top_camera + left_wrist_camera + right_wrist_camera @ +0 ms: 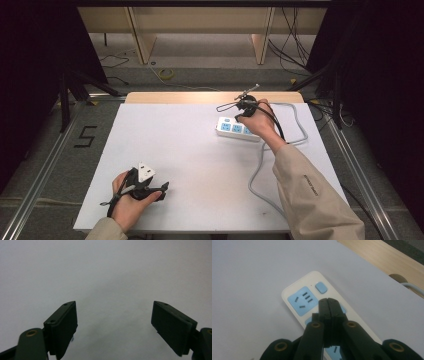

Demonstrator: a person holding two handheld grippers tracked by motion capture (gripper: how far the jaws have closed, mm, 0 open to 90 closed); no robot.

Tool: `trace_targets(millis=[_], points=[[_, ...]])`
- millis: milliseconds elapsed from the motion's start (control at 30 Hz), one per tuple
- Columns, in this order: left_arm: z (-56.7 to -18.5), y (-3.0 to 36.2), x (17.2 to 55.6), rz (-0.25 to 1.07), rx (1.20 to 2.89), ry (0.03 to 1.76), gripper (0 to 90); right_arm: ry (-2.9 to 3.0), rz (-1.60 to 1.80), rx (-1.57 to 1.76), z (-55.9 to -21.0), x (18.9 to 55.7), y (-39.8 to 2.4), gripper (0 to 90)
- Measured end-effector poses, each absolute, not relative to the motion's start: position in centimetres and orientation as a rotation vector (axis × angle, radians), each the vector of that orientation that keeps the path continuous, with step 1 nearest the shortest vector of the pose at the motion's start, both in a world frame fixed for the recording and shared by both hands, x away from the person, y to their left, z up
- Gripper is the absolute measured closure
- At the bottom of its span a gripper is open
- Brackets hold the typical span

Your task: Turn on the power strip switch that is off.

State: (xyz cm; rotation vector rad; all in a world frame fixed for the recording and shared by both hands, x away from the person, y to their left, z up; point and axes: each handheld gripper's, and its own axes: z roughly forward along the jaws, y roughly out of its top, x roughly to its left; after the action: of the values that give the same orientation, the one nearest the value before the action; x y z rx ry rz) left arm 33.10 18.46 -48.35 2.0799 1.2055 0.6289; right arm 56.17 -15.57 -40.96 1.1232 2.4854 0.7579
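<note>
Right gripper (jaws pressed together) over power strip

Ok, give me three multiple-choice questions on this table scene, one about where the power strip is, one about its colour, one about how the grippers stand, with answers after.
1. Where does the power strip lie on the table?
A. At the near left corner
B. Toward the far right, under the right gripper
C. On the floor beside the table

2. What colour are the socket faces on the strip?
A. Light blue
B. Red
C. Black

3. How do the two grippers stand?
A. Both open
B. Left shut, right open
C. Left gripper open, right shut

Answers: 1 B, the high view shows the strip on the far right part of the white top, below the right hand. 2 A, the right gripper view shows light blue panels and a light blue button on a white body. 3 C, the left gripper view shows its jaws wide apart over bare table, while the right gripper view shows its jaws pressed together above the strip.
</note>
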Motion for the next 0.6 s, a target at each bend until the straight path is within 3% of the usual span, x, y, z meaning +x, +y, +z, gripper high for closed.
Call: trace_targets(millis=[600], points=[[-48.37,18.4,33.05,0.628,2.074,1.206,20.7,2.488,0.738,1.139,-41.2,56.92,-14.82,90.0]])
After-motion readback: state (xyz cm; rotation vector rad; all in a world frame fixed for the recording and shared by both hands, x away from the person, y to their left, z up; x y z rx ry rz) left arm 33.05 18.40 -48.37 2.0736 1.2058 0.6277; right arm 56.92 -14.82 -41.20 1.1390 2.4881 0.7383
